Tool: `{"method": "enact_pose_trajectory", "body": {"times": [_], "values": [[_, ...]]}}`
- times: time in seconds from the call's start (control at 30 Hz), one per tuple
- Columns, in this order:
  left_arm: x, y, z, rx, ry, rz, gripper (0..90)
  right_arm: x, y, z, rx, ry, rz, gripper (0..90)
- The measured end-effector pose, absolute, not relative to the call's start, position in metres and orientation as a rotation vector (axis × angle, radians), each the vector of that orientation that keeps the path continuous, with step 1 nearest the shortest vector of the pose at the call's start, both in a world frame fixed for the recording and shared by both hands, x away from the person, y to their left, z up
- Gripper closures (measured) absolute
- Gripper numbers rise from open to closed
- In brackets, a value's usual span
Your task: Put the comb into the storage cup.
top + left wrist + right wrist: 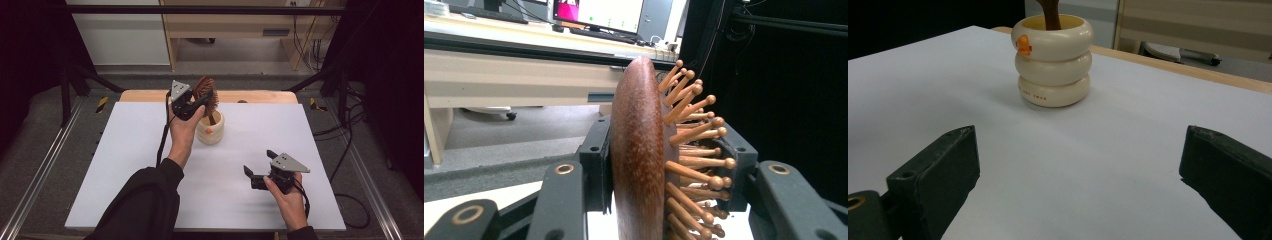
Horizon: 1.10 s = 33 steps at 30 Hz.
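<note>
White surface (150, 165) on a wooden table, shelving and cables behind. Left gripper (192, 102) raised over the holder (210, 129), jaws clamped on the brush (206, 90) head, handle in the holder. Right gripper (260, 167) rests low near the front edge, jaws spread, empty.

– What colour is the hairbrush (639, 150) in my left claw (200, 100)?
– Reddish brown, finely speckled, with lighter tan wooden pins.
– And the ringed cup (1053, 60)?
– Cream, yellow inside, with a small orange mark.
– My jaws?
– Black, over a plain white table (150, 165) with a pale wood edge.
</note>
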<state>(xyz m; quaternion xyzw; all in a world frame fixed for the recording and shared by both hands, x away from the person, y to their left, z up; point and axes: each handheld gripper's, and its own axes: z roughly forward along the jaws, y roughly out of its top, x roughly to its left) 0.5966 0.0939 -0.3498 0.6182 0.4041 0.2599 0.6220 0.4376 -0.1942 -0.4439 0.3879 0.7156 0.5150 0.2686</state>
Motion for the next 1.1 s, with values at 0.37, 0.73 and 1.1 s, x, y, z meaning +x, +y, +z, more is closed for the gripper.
{"method": "enact_pose_trajectory", "body": {"times": [0.37, 0.73, 1.1], "values": [[0.5958, 0.0924, -0.3556, 1.427, 0.932, 0.589, 50.9, 0.4374, -0.1923, -0.4444, 1.047, 1.932, 1.389, 3.3], [0.5969, 0.0913, -0.3592, 1.413, 0.945, 0.576, 50.9, 0.4378, -0.1934, -0.4446, 1.052, 1.933, 1.389, 3.3], [0.596, 0.0907, -0.3593, 1.408, 0.946, 0.566, 50.9, 0.4373, -0.1939, -0.444, 1.046, 1.931, 1.396, 3.2]]}}
